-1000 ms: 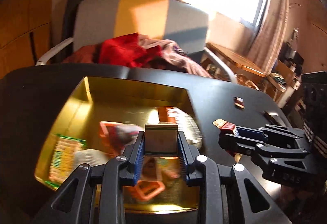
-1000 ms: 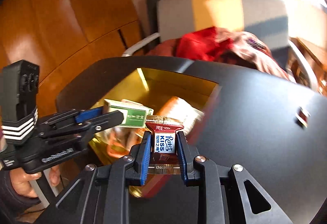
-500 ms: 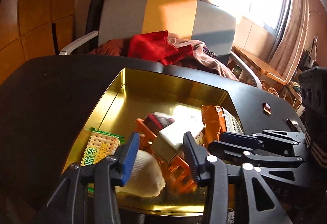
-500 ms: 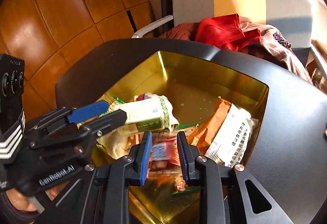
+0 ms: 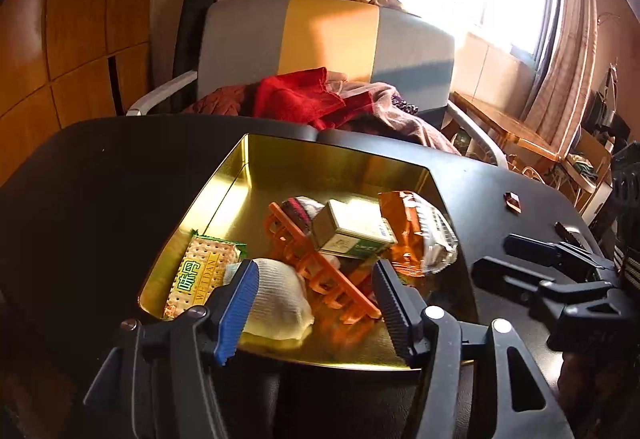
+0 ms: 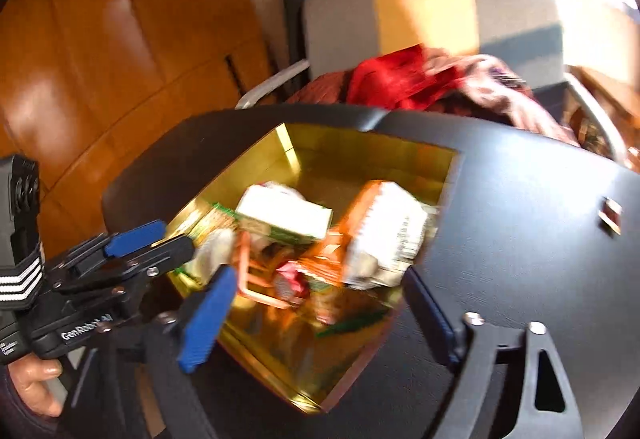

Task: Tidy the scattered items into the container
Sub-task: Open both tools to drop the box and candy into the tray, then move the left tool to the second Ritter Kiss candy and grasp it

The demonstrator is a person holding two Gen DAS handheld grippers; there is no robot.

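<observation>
The left gripper (image 5: 314, 303) hangs over the near rim of the gold tin (image 5: 320, 163), its jaws wide apart with nothing between them. The right gripper (image 6: 316, 319) is likewise spread open and empty – its view is blurred – and it shows in the left wrist view at 3 o'clock (image 5: 536, 267), over the black table (image 5: 100, 199) beside the tin.

The tin sits on the table and holds the gathered things: a green cracker packet (image 5: 200, 271) at 9 o'clock, a white cloth bundle (image 5: 280, 303) at 6 o'clock beside it, an orange plastic rack (image 5: 320, 267) lying tilted across the middle, a green-and-white box (image 5: 352, 231) resting on the rack, and an orange-and-white snack bag (image 5: 420, 231) at 3 o'clock.

Outside the tin, at 2 o'clock on the table, a small wrapped candy (image 5: 513, 201) lies apart – well clear of the rim – with a dark bar (image 5: 568, 233) nearer the right gripper
</observation>
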